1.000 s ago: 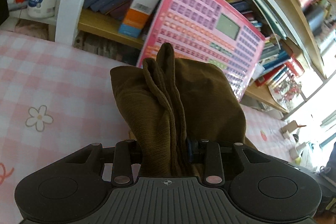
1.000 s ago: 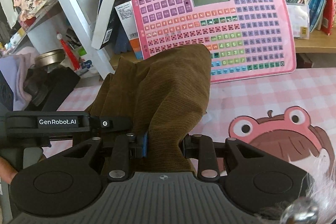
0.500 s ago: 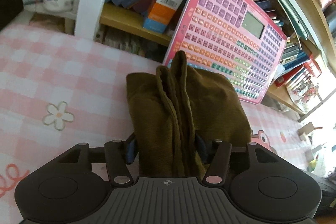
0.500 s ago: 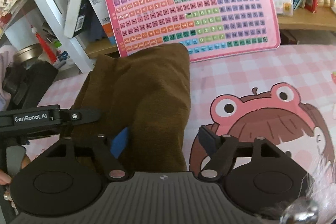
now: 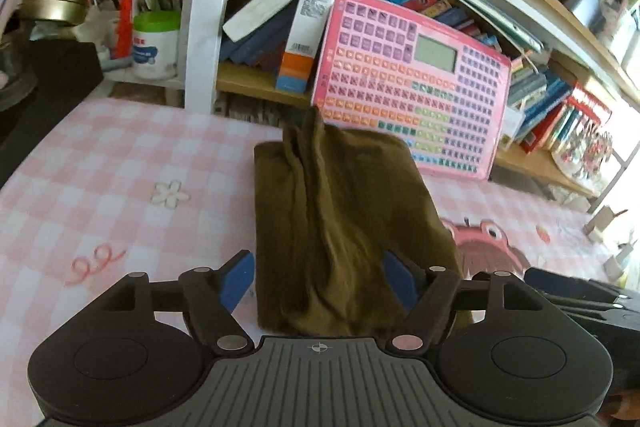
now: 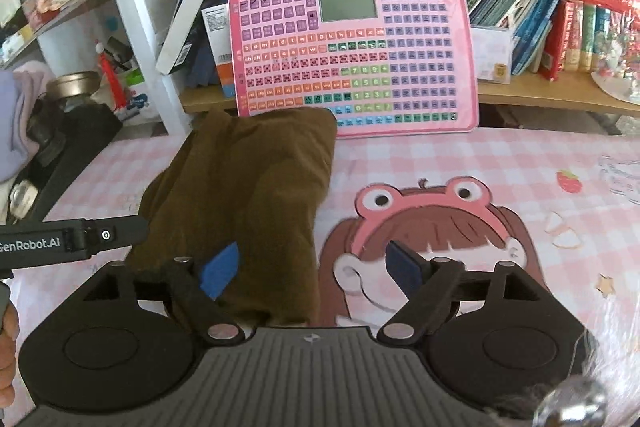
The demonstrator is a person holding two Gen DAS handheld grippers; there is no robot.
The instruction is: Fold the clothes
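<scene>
A folded brown corduroy garment (image 5: 340, 227) lies on the pink checked table cover (image 5: 120, 167); it also shows in the right wrist view (image 6: 248, 195). My left gripper (image 5: 320, 277) is open, its blue pads either side of the garment's near edge. My right gripper (image 6: 316, 267) is open over the garment's near right edge, with its left pad (image 6: 220, 269) above the cloth. The left gripper's body (image 6: 72, 241) shows at the left of the right wrist view.
A pink learning tablet (image 6: 352, 55) leans against the bookshelf (image 6: 540, 95) just behind the garment. A white shelf post (image 5: 208, 7) and a white tub (image 5: 156, 45) stand at the back left. A frog cartoon (image 6: 420, 227) is printed on the cover.
Both grippers have opened and let go of the brown garment. The garment has dropped flat onto the table, and both grippers have pulled back toward me.
</scene>
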